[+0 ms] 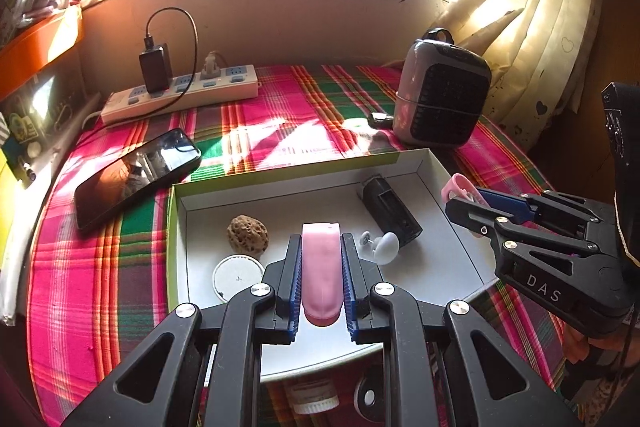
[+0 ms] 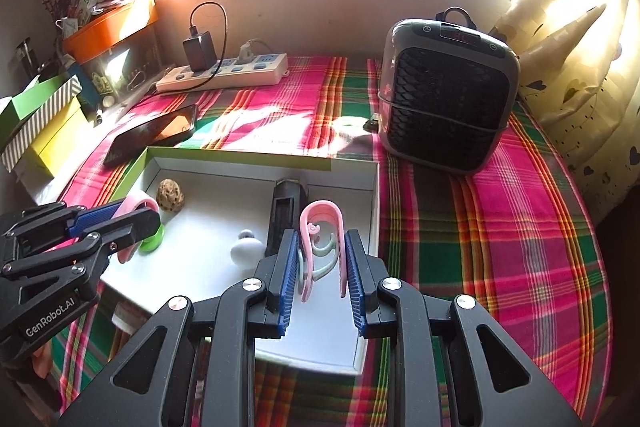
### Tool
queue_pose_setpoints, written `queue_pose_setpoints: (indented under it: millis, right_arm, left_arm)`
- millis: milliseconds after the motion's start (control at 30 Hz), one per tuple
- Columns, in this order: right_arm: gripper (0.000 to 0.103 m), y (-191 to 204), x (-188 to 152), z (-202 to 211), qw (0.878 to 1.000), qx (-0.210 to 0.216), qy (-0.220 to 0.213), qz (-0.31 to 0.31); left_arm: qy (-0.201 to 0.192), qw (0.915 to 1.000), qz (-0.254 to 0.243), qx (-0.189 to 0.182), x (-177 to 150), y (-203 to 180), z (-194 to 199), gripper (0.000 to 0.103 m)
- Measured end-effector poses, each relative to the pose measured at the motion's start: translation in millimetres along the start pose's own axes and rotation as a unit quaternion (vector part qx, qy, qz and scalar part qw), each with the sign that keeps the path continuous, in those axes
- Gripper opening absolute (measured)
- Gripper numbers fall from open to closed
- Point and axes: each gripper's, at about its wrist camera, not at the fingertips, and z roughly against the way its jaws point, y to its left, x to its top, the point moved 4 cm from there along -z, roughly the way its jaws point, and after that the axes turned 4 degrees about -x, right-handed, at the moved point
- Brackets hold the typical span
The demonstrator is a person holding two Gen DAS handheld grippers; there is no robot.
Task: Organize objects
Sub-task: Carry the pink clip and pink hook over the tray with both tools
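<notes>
My left gripper (image 1: 321, 247) is shut on a flat pink oblong piece (image 1: 321, 275) and holds it over the white box (image 1: 440, 171); it also shows at the left of the right wrist view (image 2: 132, 215). My right gripper (image 2: 321, 247) is shut on a pink clip (image 2: 322, 231) with a pale green curl, above the box's right part (image 2: 376, 195); it also shows in the left wrist view (image 1: 472, 201). In the box lie a walnut (image 1: 247, 231), a black rectangular device (image 1: 390, 211), a white push pin (image 1: 382, 246) and a round white lid (image 1: 236, 277).
A phone (image 1: 136, 175) lies left of the box on the plaid cloth (image 2: 500, 227). A power strip (image 1: 180, 95) with a charger runs along the back wall. A grey heater (image 2: 444, 95) stands at the right. Boxes (image 2: 44, 131) are stacked at the left. A curtain (image 1: 536, 27) hangs at the right.
</notes>
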Motion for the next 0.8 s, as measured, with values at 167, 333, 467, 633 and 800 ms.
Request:
queue_pose_setpoints:
  millis: [167, 333, 467, 633, 800]
  right_arm:
    - [0.025, -2.2, 9.5, -19.5, 1.000, -0.003, 0.014, 0.002]
    - [0.025, -3.7, 15.2, -34.0, 1.000, -0.001, 0.024, -0.001]
    - [0.025, -4.7, 16.1, -42.2, 0.999, 0.003, 0.032, -0.007]
    - [0.025, -4.7, 15.6, -50.0, 0.999, 0.006, 0.038, -0.010]
    - [0.025, -4.3, 15.5, -54.3, 0.999, 0.008, 0.040, -0.011]
  left_arm:
    - [0.012, 0.9999, 0.000, -0.003, 8.3, 1.7, -18.5, 0.016]
    - [0.018, 0.9998, 0.012, -0.006, 16.0, 3.6, -33.0, 0.016]
    - [0.024, 0.9997, 0.010, -0.004, 21.2, 3.2, -44.3, 0.016]
    - [0.031, 0.9995, 0.011, -0.001, 24.0, 3.3, -56.1, 0.016]
    - [0.039, 0.9992, 0.010, 0.005, 24.0, 3.5, -66.6, 0.016]
